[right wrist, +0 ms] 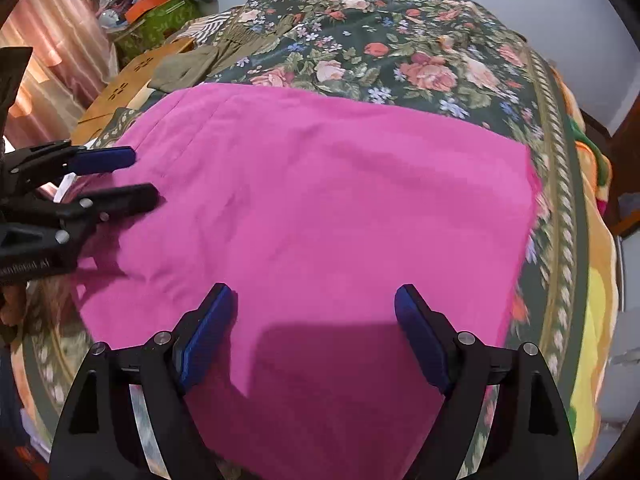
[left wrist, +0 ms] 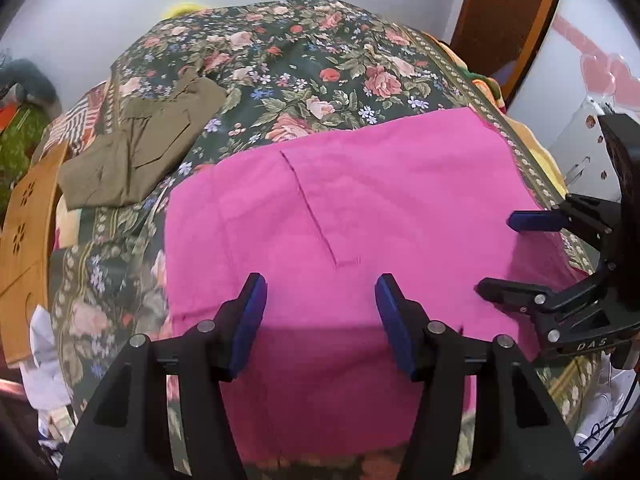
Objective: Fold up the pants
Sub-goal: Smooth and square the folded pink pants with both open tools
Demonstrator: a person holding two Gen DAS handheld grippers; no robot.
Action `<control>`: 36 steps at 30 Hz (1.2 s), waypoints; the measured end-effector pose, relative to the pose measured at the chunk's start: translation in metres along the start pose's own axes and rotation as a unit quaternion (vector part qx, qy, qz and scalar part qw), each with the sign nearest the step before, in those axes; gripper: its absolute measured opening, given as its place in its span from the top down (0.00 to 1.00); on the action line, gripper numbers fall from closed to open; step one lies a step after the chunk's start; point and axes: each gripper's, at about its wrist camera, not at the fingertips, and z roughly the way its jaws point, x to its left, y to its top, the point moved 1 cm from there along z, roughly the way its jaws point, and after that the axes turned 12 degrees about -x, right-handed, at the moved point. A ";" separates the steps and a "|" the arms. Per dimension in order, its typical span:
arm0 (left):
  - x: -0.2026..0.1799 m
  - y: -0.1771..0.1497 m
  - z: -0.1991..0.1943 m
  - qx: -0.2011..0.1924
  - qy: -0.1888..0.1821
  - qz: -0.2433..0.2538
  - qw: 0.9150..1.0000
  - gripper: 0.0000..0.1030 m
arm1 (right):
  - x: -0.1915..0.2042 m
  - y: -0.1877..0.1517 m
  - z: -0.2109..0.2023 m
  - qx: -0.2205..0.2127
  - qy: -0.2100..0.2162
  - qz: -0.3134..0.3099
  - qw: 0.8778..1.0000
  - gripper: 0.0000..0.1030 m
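Pink pants on the flowery bed

The pants (left wrist: 360, 208) lie flat on the near part of the bed (left wrist: 288, 60). The left gripper (left wrist: 320, 292) and the right gripper (right wrist: 316, 304) both hang over them, jaws wide, holding nothing (a brown cloth (left wrist: 140, 148) sits far left).

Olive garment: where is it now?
The olive garment lies folded on the floral bedspread, far left of the pink pants, by the wooden board at the bed's left edge.

Bright even light, soft near shadows, fisheye-bent edges, slight blur.
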 end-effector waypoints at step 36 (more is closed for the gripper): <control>0.054 -0.068 -0.053 0.029 -0.142 -0.318 0.937 0.27 | 0.042 -0.003 -0.031 -0.078 0.026 0.010 0.997 0.21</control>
